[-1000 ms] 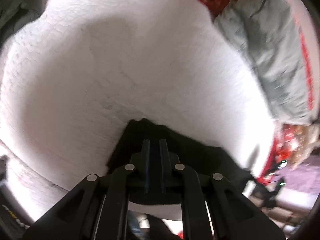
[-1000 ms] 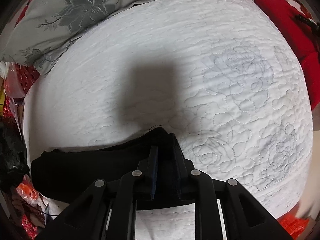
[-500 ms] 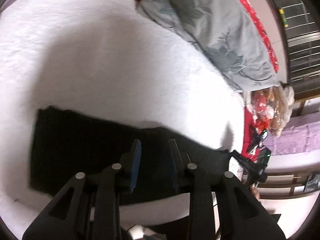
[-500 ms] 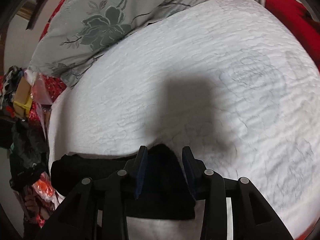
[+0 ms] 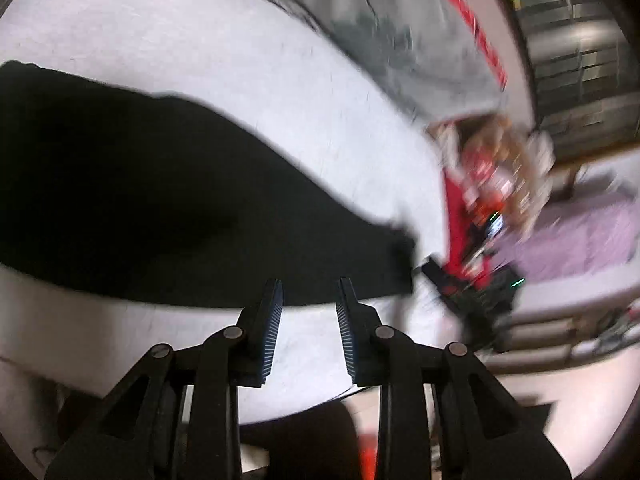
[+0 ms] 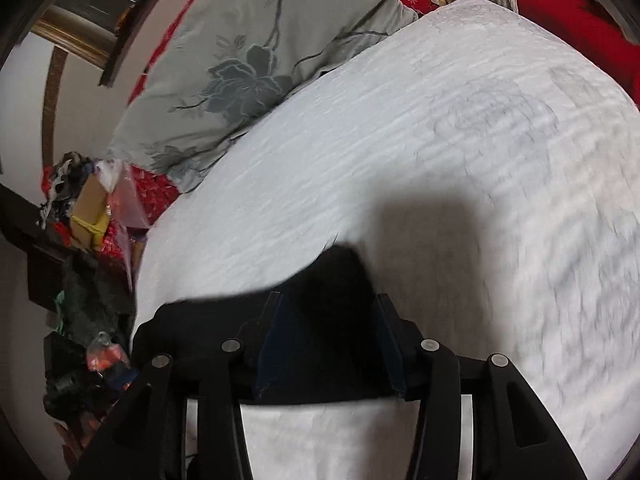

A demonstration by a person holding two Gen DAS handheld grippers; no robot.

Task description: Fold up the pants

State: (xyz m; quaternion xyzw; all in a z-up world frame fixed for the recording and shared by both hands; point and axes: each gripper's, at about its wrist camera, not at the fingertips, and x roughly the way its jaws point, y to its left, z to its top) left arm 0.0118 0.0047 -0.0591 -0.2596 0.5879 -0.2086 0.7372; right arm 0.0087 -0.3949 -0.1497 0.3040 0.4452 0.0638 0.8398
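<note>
Here my left gripper (image 5: pixel 309 286) has its jaws parted, a clear gap between the ribbed blue pads (image 5: pixel 271 322), and nothing is caught in them. The left jaws opened within the last second and now stand as they did a moment back. The black pants (image 5: pixel 160 200) lie flat just ahead of the left fingertips, stretching far off to the left of the jaws and ending in a squared edge a little to the right of them; the tips overlap only the near hem in the picture, and I cannot tell whether they touch it. The pants rest on the white quilted bed (image 5: pixel 240 60). Beyond the jaws, to the upper right, sits a grey flowered pillow (image 5: pixel 400 32), blurred.

My right gripper (image 6: pixel 326 300) has its jaws wider apart, and they have just been opening. A raised corner of the pants (image 6: pixel 332 292) stands between the pads without either one pressing on it, so I have hold of nothing. The rest of the cloth runs off to the left of the right jaws. Ahead and to their right is bare quilt (image 6: pixel 480 140); the flowered pillow (image 6: pixel 260 52) lies far ahead on the left.
</note>
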